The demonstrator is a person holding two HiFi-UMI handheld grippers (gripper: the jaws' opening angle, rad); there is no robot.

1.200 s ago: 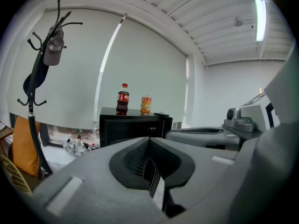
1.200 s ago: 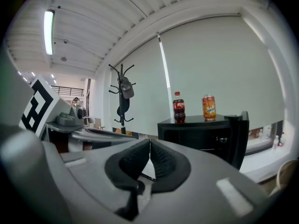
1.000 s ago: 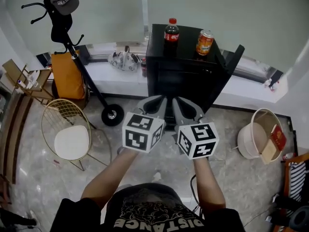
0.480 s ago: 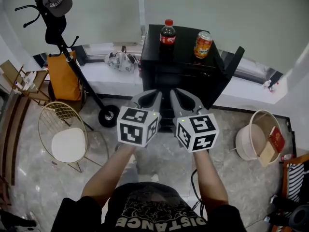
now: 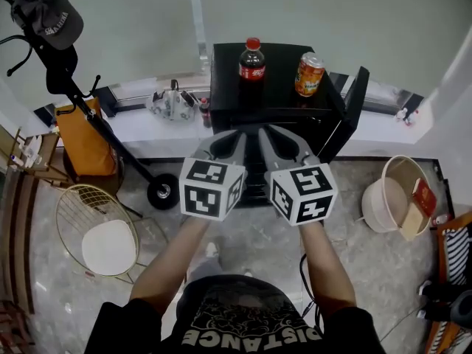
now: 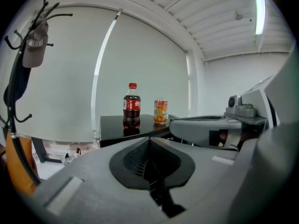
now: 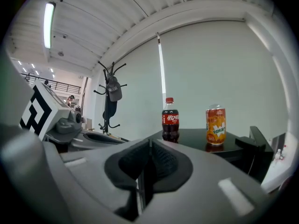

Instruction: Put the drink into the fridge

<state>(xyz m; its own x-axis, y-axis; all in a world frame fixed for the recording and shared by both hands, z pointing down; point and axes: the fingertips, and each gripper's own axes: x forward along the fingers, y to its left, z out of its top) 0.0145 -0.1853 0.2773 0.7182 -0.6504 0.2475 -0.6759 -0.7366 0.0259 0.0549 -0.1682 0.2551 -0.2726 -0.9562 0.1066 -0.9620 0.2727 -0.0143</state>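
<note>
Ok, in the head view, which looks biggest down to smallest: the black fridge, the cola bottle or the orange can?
1. black fridge
2. cola bottle
3. orange can
Bottle and can stand equally far away on the fridge, so that ranking is fair.

fridge (image 5: 280, 98) 12 o'clock | bottle (image 5: 252, 59) on fridge, can (image 5: 310, 74) at bottle's 3 | coat rack (image 5: 125, 152) 10 | chair (image 5: 107, 245) 8 | basin (image 5: 376, 206) 3

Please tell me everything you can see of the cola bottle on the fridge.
The cola bottle is of clear plastic, with a red cap, a red label, and dark drink nearly to the neck. Closed, it stands upright on the glossy black fridge top, beside the orange can but apart from it. Only the fridge top touches it.
</note>
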